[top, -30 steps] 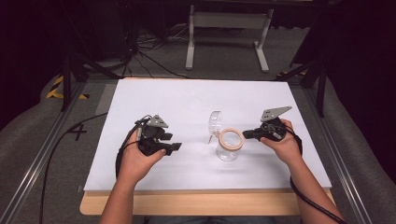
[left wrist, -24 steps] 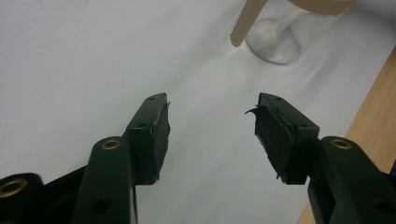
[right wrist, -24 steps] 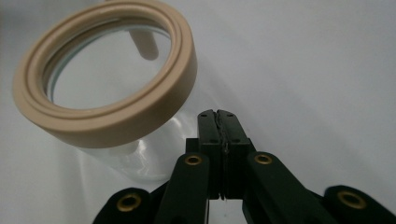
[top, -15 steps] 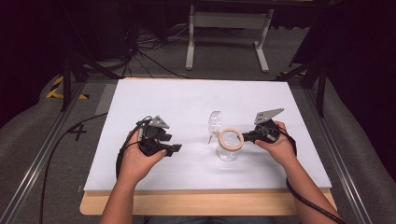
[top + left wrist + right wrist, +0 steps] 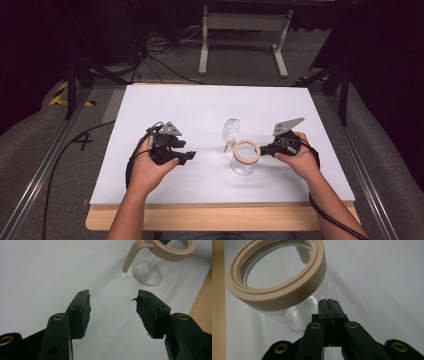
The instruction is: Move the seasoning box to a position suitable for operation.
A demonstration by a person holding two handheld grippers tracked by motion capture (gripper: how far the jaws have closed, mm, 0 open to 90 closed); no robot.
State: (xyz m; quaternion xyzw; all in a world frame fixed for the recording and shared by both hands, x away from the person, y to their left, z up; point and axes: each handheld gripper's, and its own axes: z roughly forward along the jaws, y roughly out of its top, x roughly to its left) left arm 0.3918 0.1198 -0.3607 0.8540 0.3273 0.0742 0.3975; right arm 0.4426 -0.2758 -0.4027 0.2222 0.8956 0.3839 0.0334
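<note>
High view: a person is sitting at the near edge of a table [image 5: 150,100] covered by a white sheet, with a gripper in each hand. The left gripper [image 5: 189,156] is resting over the sheet left of the middle, nearer the near edge than the far one, its jaws standing wide apart with nothing between them. In the left gripper view those open jaws are pointing across bare white sheet toward a clear glass jar [image 5: 147,272], which is standing upright farther off, close to the table's wooden near edge.

The jar [image 5: 244,162] is sitting a little right of the table's middle. A beige ring [image 5: 246,150] is circling its mouth, and a clear round lid [image 5: 231,129] is standing swung open on the far-left side of the ring. A beige tab [image 5: 130,258] is hanging down from the ring on the side facing the left gripper.

The right gripper [image 5: 264,150] is reaching in from the right, its tips right at the ring's right side. In the right gripper view its jaws are pressed fully together with nothing between them, the closed tips lying against the jar's glass wall [image 5: 294,315] just below the ring [image 5: 279,280].
</note>
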